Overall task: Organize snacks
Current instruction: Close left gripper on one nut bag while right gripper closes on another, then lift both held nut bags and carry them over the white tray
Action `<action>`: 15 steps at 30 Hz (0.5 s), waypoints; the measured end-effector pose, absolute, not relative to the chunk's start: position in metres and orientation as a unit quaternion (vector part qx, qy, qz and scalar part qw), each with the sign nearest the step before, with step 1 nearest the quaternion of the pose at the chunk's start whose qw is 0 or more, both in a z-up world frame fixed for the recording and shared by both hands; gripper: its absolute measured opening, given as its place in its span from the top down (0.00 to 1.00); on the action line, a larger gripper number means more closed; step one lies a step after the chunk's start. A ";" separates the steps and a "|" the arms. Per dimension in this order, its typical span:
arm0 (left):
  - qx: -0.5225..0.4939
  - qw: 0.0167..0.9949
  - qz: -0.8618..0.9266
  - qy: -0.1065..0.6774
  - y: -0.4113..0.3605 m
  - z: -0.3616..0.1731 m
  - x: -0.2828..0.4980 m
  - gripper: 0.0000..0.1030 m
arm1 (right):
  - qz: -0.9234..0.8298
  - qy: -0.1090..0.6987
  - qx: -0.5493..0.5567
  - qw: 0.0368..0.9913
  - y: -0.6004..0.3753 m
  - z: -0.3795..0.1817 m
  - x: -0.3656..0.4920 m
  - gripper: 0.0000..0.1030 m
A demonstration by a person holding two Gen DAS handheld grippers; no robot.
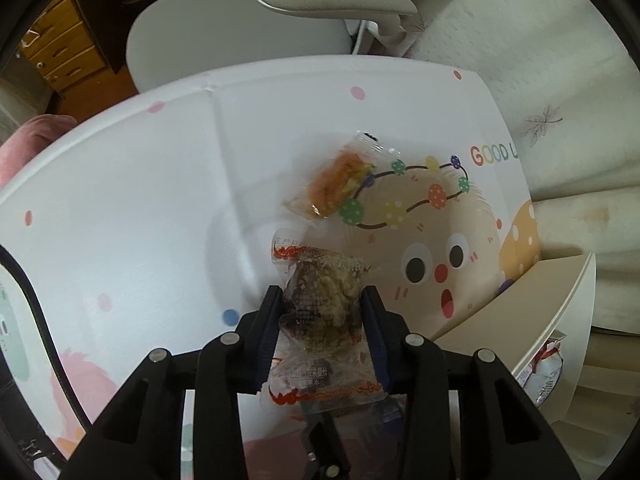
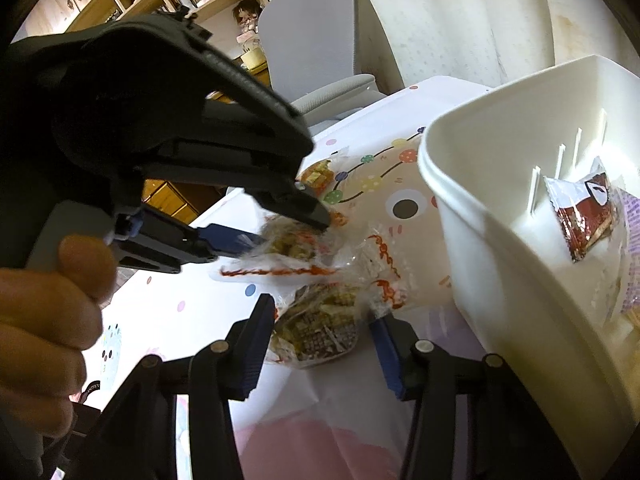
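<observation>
My left gripper (image 1: 323, 300) is shut on a clear-wrapped brown nut snack (image 1: 324, 312) and holds it over the cartoon tablecloth (image 1: 140, 208). An orange snack packet (image 1: 336, 184) lies on the cloth beyond it. In the right wrist view the left gripper (image 2: 292, 224) shows from the side with its snack (image 2: 288, 252). My right gripper (image 2: 322, 312) is open, its fingers either side of a second clear-wrapped nut snack (image 2: 320, 324) lying on the cloth. The white bin (image 2: 480, 240) stands at right with a red packet (image 2: 584, 216) inside.
The white bin's corner (image 1: 560, 320) sits at the table's right edge in the left wrist view. A grey office chair (image 1: 240, 32) stands behind the table. A white bed or cushion (image 1: 540, 60) lies at right. Wooden drawers (image 1: 60, 48) are at far left.
</observation>
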State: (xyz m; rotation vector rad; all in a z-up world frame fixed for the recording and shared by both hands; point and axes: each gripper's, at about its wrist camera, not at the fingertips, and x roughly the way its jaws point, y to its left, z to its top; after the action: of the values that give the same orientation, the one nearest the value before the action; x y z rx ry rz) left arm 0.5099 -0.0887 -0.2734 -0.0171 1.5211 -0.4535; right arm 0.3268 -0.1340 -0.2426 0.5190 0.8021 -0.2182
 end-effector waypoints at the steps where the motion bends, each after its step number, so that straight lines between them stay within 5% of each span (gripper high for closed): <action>1: -0.010 0.702 -0.203 0.682 -0.086 -0.272 0.510 0.63 | -0.106 0.387 0.249 0.881 -0.134 -0.242 0.328 0.53; 15: -0.012 0.731 -0.183 0.657 -0.032 -0.218 0.487 0.63 | -0.112 0.405 0.237 0.876 -0.131 -0.225 0.327 0.73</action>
State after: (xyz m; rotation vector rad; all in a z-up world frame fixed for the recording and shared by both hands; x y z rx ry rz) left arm 0.4872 -0.0324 -0.2177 -0.0263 1.4467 -0.4018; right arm 0.3273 -0.1313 -0.2245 0.4947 0.8448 -0.2344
